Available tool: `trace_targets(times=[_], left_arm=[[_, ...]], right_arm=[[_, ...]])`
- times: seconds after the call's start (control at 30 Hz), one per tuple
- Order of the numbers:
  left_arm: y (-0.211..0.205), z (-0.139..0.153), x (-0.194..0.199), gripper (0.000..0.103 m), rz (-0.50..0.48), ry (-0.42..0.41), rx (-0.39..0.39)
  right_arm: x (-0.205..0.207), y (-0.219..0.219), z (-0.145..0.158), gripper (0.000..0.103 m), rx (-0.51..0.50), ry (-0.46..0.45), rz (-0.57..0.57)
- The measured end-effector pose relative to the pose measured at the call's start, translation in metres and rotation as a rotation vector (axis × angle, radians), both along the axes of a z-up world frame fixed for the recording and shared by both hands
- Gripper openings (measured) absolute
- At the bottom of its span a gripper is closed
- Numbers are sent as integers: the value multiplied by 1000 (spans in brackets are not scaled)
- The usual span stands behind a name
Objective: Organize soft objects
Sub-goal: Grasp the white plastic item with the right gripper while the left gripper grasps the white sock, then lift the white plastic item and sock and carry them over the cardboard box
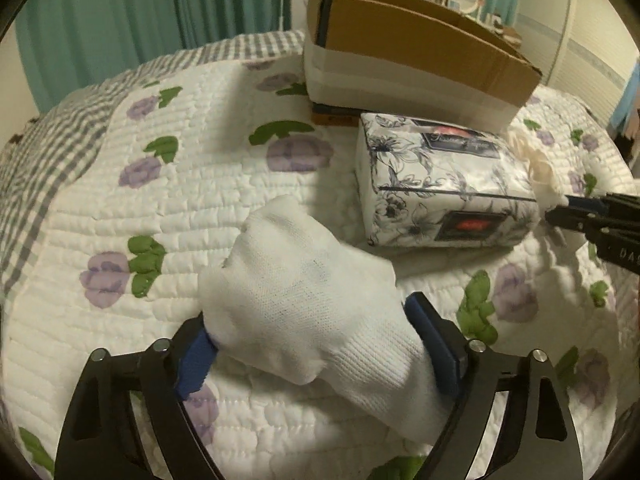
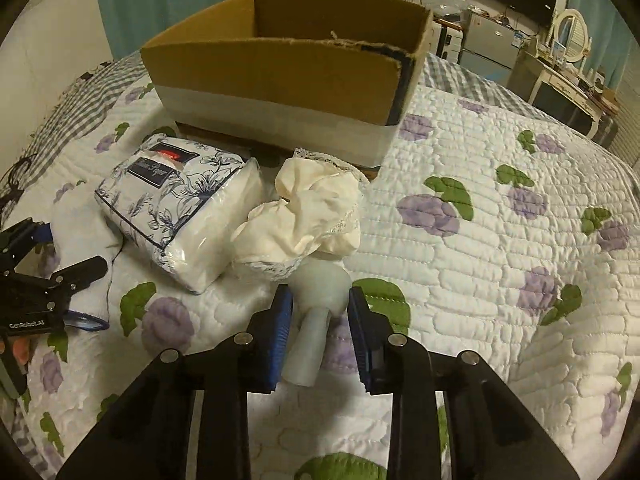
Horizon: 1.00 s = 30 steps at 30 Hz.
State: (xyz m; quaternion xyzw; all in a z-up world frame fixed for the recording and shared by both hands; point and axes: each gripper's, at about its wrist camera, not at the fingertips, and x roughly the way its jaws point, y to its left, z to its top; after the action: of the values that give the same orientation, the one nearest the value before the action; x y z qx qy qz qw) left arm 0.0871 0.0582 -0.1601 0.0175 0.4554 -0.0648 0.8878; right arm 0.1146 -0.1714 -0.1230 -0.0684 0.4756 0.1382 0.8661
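Note:
My left gripper (image 1: 312, 328) is shut on a white sock (image 1: 304, 292) just above the quilt; it also shows in the right wrist view (image 2: 76, 276), with the sock (image 2: 84, 240) there. A floral tissue pack (image 1: 444, 188) lies ahead, also in the right wrist view (image 2: 180, 208). My right gripper (image 2: 320, 320) stands open around a pale white handle-like object (image 2: 316, 300); its pads do not touch it. A crumpled cream cloth (image 2: 308, 212) lies just beyond. An open cardboard box (image 2: 280, 76) stands behind; it also shows in the left wrist view (image 1: 408, 56).
Everything rests on a bed with a white quilt (image 2: 480, 240) printed with purple flowers. A dresser with a mirror (image 2: 568, 40) stands at the far right. Green curtains (image 1: 120, 12) hang behind the bed.

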Motion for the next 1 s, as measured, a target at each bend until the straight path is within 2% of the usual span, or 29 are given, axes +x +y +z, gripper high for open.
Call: trace_targets(times=[0.17,0.2,0.3,0.57,1.0], left_arm=[[6,4,-3,72,5,-3,-22],[6,6,-5,67,5,-4,-21],[7,17,-11,64,6,-26,-19],[10,48,-32,62,11,-79,-10],[0,107,-63,62,-28,-210,-17]], right_arm=[[-14,3,13,26,-4,-24,7],[-15,4,15,26,-4,-27,10],[-25,5,21,26,-4,-32,24],[-49,7,44,25,-5,-52,56],[-83,5,121,25,-2,-200,67]])
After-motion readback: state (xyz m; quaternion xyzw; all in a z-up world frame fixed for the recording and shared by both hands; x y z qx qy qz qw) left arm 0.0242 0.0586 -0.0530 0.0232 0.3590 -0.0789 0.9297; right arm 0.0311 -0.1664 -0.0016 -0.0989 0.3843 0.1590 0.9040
